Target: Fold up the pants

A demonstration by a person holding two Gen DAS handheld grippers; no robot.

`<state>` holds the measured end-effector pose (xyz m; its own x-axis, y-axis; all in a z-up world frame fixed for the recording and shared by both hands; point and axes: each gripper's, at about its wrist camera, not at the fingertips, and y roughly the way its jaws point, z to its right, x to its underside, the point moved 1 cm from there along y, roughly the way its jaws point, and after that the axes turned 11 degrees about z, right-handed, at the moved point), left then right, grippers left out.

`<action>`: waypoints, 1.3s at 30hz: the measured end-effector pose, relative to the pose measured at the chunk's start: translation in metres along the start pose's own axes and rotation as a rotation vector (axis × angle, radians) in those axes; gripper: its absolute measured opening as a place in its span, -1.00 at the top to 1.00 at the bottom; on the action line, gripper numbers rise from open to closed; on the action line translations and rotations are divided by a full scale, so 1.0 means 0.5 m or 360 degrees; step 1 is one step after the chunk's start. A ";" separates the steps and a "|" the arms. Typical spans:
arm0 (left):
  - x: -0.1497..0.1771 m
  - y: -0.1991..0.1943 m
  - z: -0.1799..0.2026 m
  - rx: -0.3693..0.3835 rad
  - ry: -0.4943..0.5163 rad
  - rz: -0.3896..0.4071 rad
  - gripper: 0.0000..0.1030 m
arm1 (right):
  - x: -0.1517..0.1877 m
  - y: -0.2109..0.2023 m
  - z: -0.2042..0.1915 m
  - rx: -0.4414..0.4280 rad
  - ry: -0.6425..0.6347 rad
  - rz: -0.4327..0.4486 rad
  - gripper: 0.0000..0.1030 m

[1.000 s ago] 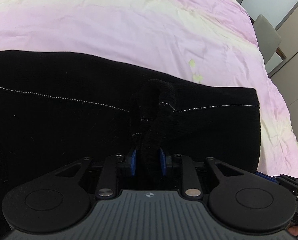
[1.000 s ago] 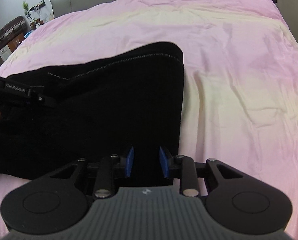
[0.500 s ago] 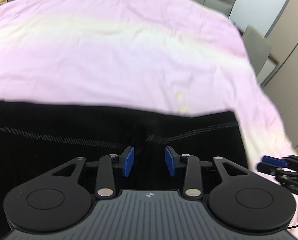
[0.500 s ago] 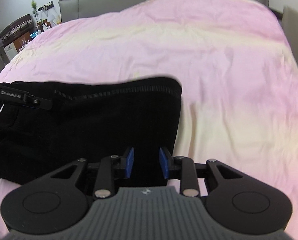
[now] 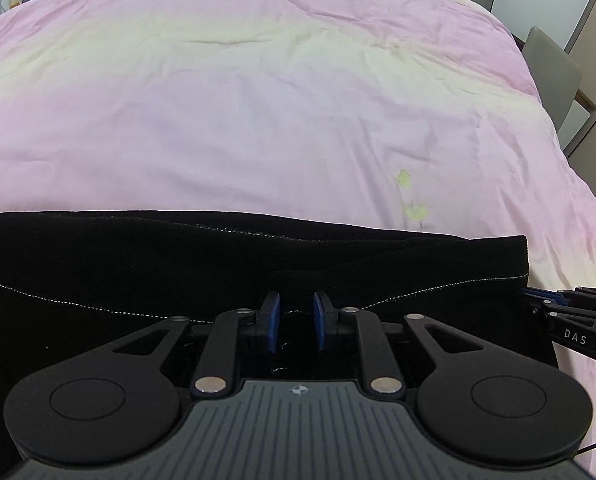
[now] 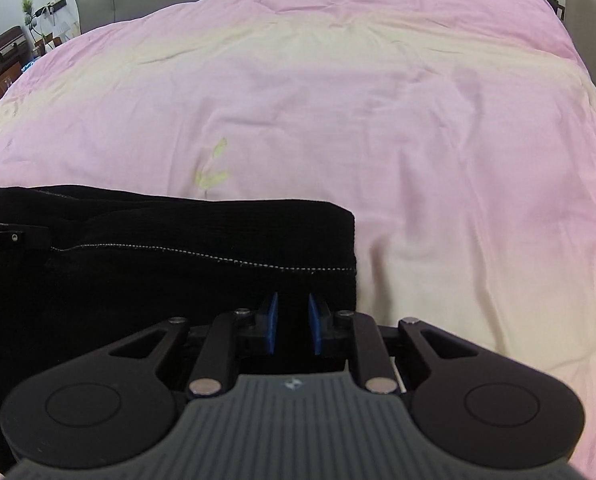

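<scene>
The black pants (image 5: 137,264) lie across the near part of the bed, with a white stitched seam along the upper layer. My left gripper (image 5: 295,320) sits over the seam; its blue pads are closing on a small ridge of black cloth between them. In the right wrist view my right gripper (image 6: 293,322) is at the right end of the pants (image 6: 177,240), its jaws closing with cloth between the pads. The right gripper (image 5: 532,298) also shows in the left wrist view, its tips at the pants' right edge. A hand shows behind it.
A pink and cream duvet (image 5: 257,100) covers the bed beyond the pants, with a small yellow-green mark (image 5: 412,200) near the far edge of the cloth. A grey headboard (image 6: 109,0) stands behind, a grey chair (image 5: 554,76) on the right, a shelf with a plant (image 6: 29,12) on the left.
The left gripper let go of a pinched-up fold, opened wider, then narrowed again over the seam. The right gripper's jaws narrowed. The pants' far edge now lies nearer in both views.
</scene>
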<state>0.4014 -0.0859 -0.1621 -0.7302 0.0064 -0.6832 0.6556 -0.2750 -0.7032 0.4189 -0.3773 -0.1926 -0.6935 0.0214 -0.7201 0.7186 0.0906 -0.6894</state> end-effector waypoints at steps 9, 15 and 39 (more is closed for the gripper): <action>0.004 -0.146 -0.061 -0.0026 0.0128 0.0042 0.32 | -0.006 -0.114 -0.080 -0.0185 -0.0227 0.0053 0.55; 0.008 -0.284 -0.206 -0.0215 0.0137 0.0047 0.01 | -0.007 -0.161 -0.206 -0.0471 -0.0520 0.0002 0.49; 0.181 -0.373 -0.721 -0.0426 -0.1121 0.0192 -0.62 | -0.021 -0.032 -0.480 -0.0703 -0.1627 -0.0332 0.49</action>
<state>0.2823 0.3126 -0.1638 -0.5418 -0.6484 -0.5349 0.6975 0.0083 -0.7165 0.4023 -0.1399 -0.1551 -0.2855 -0.8405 -0.4605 0.3726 0.3453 -0.8613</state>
